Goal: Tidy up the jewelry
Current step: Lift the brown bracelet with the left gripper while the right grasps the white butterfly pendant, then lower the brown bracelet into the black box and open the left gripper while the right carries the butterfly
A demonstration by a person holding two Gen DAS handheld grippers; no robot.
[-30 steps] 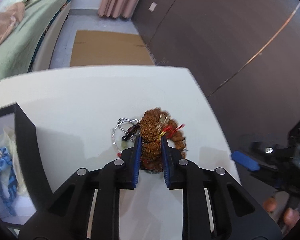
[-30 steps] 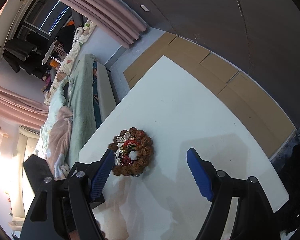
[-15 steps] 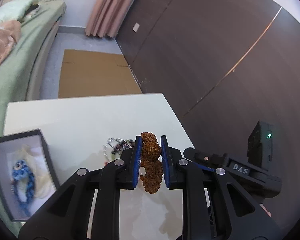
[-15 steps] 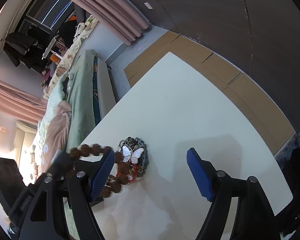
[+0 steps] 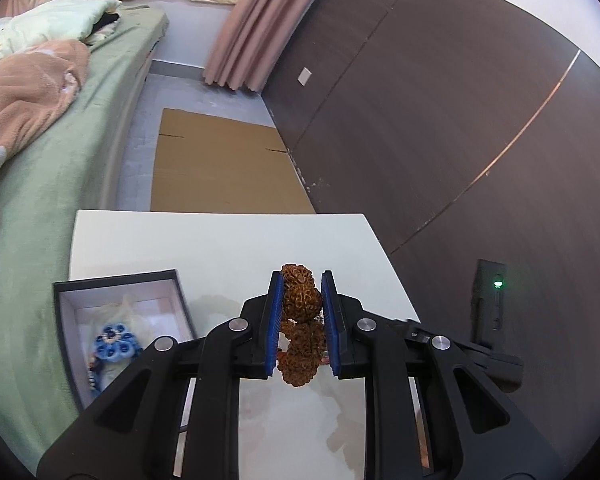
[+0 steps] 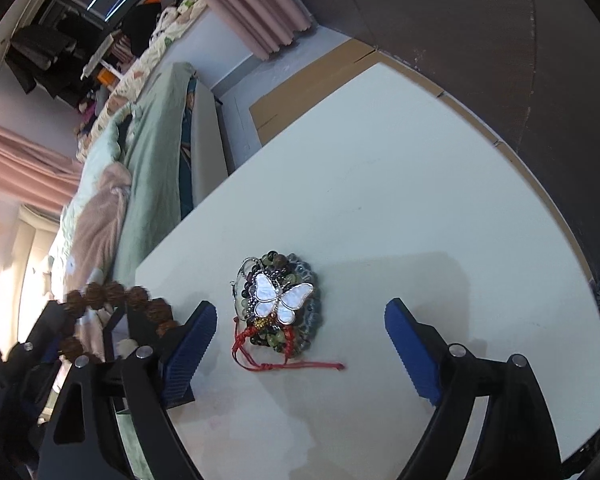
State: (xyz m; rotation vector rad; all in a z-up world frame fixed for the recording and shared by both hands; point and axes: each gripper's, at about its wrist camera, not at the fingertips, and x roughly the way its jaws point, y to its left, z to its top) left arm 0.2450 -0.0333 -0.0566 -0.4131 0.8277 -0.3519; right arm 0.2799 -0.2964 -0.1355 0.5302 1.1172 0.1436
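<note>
Left hand-held gripper [image 5: 299, 320] clasps the brown bead bracelet [image 5: 300, 300], due leftward into the open box [image 5: 120, 280]; right hand-held gripper [image 6: 300, 340], jaws just widened and empty, straddles the butterfly piece [image 6: 282, 300].

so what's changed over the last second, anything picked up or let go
The left gripper, shut on the brown bead bracelet, lifted it off the jewelry pile and carried it up toward the black box. That uncovered the butterfly piece. The right gripper has just opened wider, nothing between its jaws, hanging over the pile. The pile, the box and the table stayed put.
</note>
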